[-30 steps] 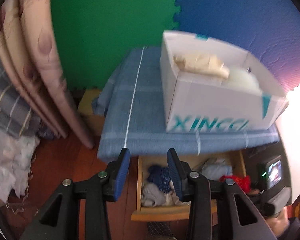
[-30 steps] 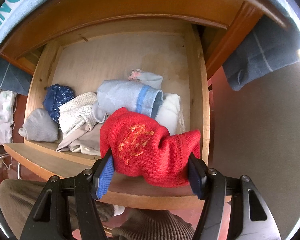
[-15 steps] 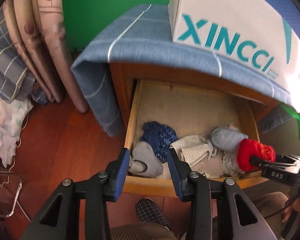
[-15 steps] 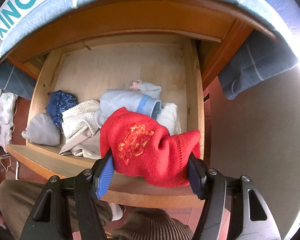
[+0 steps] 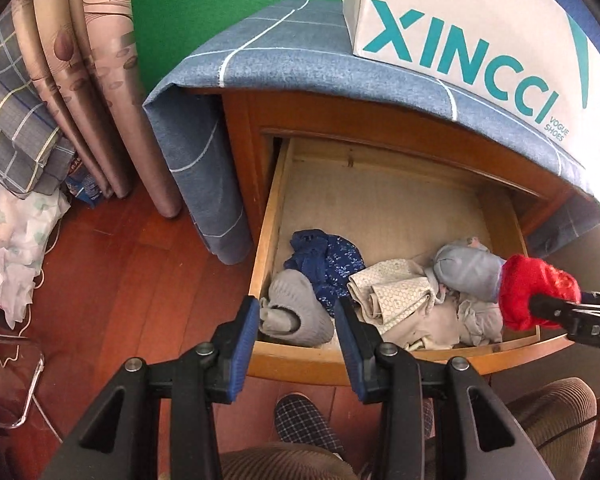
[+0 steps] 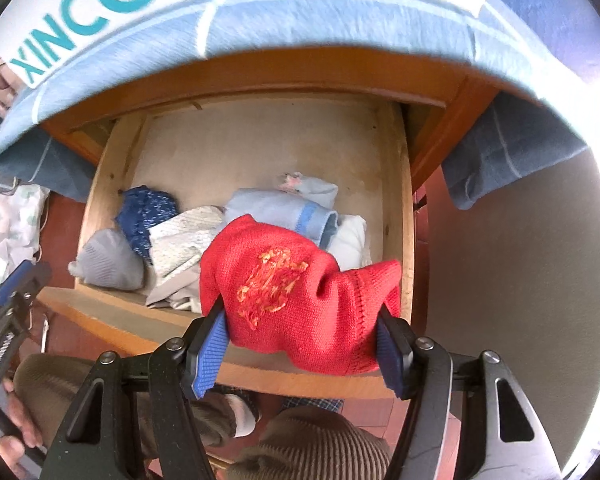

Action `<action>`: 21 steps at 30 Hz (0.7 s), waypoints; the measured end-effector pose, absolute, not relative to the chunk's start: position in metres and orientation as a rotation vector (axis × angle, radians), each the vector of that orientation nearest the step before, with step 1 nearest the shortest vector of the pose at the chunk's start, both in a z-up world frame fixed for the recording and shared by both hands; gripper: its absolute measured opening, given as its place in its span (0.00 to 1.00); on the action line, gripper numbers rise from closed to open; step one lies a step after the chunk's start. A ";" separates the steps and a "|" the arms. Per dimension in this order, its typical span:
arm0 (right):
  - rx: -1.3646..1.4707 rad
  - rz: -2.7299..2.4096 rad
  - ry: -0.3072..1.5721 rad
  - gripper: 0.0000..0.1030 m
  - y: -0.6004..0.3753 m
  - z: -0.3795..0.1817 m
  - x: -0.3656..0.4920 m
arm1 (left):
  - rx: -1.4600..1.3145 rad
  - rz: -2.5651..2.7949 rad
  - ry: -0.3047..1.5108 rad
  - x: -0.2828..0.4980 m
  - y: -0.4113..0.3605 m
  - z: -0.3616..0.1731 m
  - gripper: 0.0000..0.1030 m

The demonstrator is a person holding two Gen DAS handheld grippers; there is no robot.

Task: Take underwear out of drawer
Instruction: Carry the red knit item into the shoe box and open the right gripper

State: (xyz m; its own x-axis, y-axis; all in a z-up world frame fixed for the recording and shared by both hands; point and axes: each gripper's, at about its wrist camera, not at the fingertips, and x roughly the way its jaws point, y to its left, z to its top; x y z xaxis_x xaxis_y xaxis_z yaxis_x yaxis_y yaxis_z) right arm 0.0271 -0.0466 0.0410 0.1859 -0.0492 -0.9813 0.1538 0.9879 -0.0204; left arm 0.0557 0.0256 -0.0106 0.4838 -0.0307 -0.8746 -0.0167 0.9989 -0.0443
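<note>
**Red knit garment held over the open drawer**

Nearest in the right wrist view, the right gripper (image 6: 304, 340) is clamped on a red knit garment (image 6: 296, 292) with an orange embroidered patch, held above the front edge of the drawer (image 6: 404, 240). Only this view shows the patch and a white folded piece (image 6: 350, 240) behind a light blue garment (image 6: 272, 210).

The left wrist view shows the left gripper (image 5: 296, 320) with its jaws apart and nothing between them, hovering over a grey rolled piece (image 5: 296, 312) in the front left corner. Beside that piece lie dark blue underwear (image 5: 324, 264) and a cream patterned cloth (image 5: 392, 292). This view alone shows the red wooden floor (image 5: 112, 280), a checked slipper (image 5: 304, 420), curtains (image 5: 80, 60) and a green wall (image 5: 204, 0).

A blue checked cloth (image 5: 300, 60) covers the cabinet top. On it stands a white shoe box (image 5: 480, 40) printed "XINCCI VOGUE SHOES".
</note>
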 end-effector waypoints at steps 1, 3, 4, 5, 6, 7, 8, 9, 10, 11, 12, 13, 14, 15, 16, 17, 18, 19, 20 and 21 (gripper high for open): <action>0.085 -0.137 1.373 0.59 -0.045 0.045 0.026 | -0.056 -0.003 1.069 0.056 0.027 -0.011 0.39; 0.081 -0.118 1.362 0.59 -0.044 0.059 0.024 | -0.070 0.001 1.075 0.056 0.030 -0.012 0.39; 0.081 -0.109 1.357 0.59 -0.043 0.066 0.024 | -0.079 0.003 1.076 0.056 0.031 -0.013 0.39; 0.076 -0.102 1.350 0.59 -0.042 0.074 0.023 | -0.086 0.002 1.079 0.057 0.032 -0.013 0.39; 0.071 -0.095 1.343 0.59 -0.041 0.080 0.021 | -0.092 0.000 1.081 0.057 0.033 -0.013 0.39; 0.062 -0.086 1.333 0.59 -0.041 0.089 0.020 | -0.100 0.000 1.082 0.057 0.034 -0.013 0.39; 0.060 -0.083 1.327 0.59 -0.039 0.094 0.019 | -0.103 0.000 1.083 0.057 0.035 -0.014 0.39; 0.059 -0.076 1.319 0.59 -0.040 0.103 0.018 | -0.108 0.000 1.084 0.057 0.036 -0.014 0.39; 0.058 -0.071 1.313 0.59 -0.040 0.110 0.017 | -0.113 -0.001 1.085 0.057 0.037 -0.014 0.39; 0.057 -0.064 1.303 0.59 -0.040 0.121 0.016 | -0.118 -0.001 1.084 0.057 0.038 -0.014 0.39; 0.060 -0.060 1.295 0.59 -0.040 0.129 0.015 | -0.123 -0.001 1.084 0.057 0.038 -0.014 0.39; 0.060 -0.054 1.286 0.59 -0.041 0.137 0.014 | -0.130 -0.002 1.084 0.057 0.039 -0.014 0.39; 0.056 -0.048 1.274 0.59 -0.041 0.148 0.013 | -0.134 -0.002 1.084 0.057 0.039 -0.014 0.39; 0.044 -0.042 1.255 0.59 -0.041 0.161 0.013 | -0.137 -0.002 1.084 0.056 0.040 -0.014 0.39; 0.035 -0.041 1.241 0.59 -0.040 0.170 0.012 | -0.140 -0.002 1.084 0.056 0.040 -0.014 0.39; 0.028 -0.037 1.217 0.59 -0.041 0.185 0.013 | -0.143 -0.002 1.083 0.057 0.040 -0.014 0.39; 0.030 -0.032 1.202 0.60 -0.041 0.195 0.013 | -0.144 -0.002 1.083 0.057 0.041 -0.014 0.39; 0.032 -0.028 1.182 0.60 -0.042 0.209 0.015 | -0.145 -0.004 1.083 0.057 0.040 -0.014 0.39; 0.027 -0.028 1.164 0.60 -0.042 0.220 0.018 | -0.145 -0.004 1.084 0.057 0.041 -0.014 0.39; 0.016 -0.030 1.142 0.60 -0.042 0.231 0.021 | -0.145 -0.005 1.084 0.057 0.040 -0.014 0.39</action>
State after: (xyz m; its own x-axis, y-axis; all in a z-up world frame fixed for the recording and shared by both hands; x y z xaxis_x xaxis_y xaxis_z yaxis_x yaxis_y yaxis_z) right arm 0.0215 -0.0420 0.2313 0.4151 -0.0155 -0.9096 0.0322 0.9995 -0.0023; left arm 0.0569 0.0405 -0.0140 0.4685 -0.0753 -0.8803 -0.0665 0.9905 -0.1201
